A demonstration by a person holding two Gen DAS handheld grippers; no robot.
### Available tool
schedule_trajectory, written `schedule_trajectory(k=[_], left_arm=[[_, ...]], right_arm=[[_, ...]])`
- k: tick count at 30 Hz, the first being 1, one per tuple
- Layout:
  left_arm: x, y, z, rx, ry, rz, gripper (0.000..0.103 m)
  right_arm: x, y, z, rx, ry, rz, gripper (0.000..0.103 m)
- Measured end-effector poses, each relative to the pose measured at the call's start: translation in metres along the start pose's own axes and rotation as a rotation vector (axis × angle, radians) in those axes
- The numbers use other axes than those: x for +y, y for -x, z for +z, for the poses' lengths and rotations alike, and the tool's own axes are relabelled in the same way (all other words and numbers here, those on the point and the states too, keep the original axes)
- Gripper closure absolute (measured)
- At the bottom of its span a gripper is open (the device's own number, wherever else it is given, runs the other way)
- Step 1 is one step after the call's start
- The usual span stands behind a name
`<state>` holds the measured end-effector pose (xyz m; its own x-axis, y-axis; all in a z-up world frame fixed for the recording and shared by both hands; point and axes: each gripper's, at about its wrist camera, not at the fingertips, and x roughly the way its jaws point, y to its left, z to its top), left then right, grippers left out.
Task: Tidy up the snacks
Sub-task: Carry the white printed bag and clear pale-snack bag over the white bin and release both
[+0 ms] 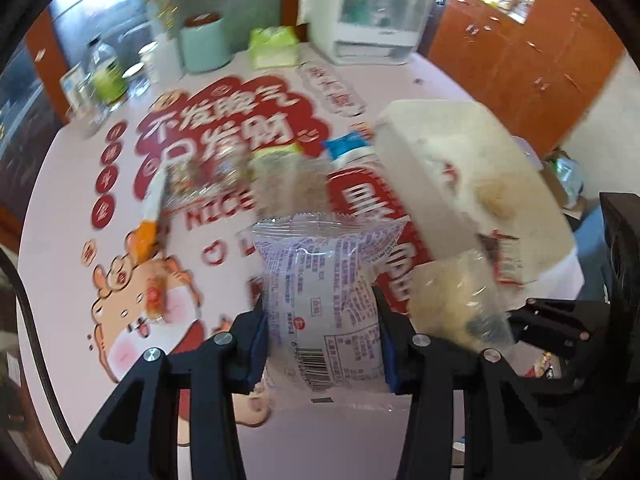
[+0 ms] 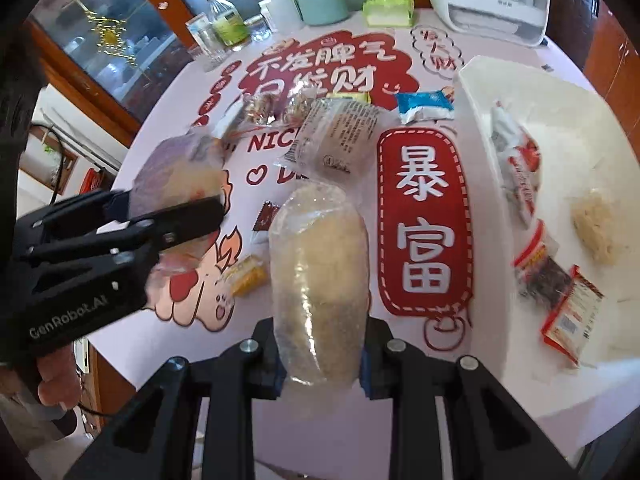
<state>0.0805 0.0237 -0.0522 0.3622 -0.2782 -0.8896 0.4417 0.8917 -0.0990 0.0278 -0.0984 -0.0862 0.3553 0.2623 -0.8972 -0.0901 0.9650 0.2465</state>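
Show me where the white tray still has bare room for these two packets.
The white tray is bare along its far end and its near corner. It is crowded on the left side, where red-and-white packets and a pale biscuit lie.

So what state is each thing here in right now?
left claw: shut on the purple-printed packet, lifted.
right claw: shut on the pale bread packet, lifted.
white tray: on the table, holding some snacks.
blue-and-white packet: lying on the table.
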Motion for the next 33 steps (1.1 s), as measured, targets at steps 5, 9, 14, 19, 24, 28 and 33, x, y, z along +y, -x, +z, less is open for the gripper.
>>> schedule_trajectory(k=[5, 9, 14, 19, 24, 28, 33], left_arm=[[-0.048, 0.010, 0.020, -0.045, -0.052, -0.017, 0.059], [-0.085, 0.007, 0.038, -0.063, -0.092, -0.015, 0.059], [-0.130, -0.008, 0.066, -0.079, -0.148, 0.003, 0.059], [-0.164, -0.040, 0.091, -0.059, -0.194, 0.067, 0.059], [-0.187, -0.078, 0.114, -0.031, -0.233, 0.142, 0.059], [-0.198, -0.106, 0.128, -0.004, -0.256, 0.178, 0.059], [-0.206, -0.130, 0.138, 0.020, -0.279, 0.203, 0.059]], right_arm=[[-0.024, 0.034, -0.006, -0.070, -0.009, -0.026, 0.076], [-0.057, 0.057, -0.010, -0.116, -0.052, -0.050, 0.076], [-0.103, 0.074, -0.008, -0.157, -0.114, -0.117, 0.076], [-0.145, 0.079, 0.001, -0.195, -0.155, -0.209, 0.076], [-0.181, 0.069, 0.010, -0.190, -0.198, -0.257, 0.076], [-0.199, 0.055, 0.015, -0.171, -0.212, -0.278, 0.076], [-0.217, 0.037, 0.018, -0.135, -0.226, -0.285, 0.075]])
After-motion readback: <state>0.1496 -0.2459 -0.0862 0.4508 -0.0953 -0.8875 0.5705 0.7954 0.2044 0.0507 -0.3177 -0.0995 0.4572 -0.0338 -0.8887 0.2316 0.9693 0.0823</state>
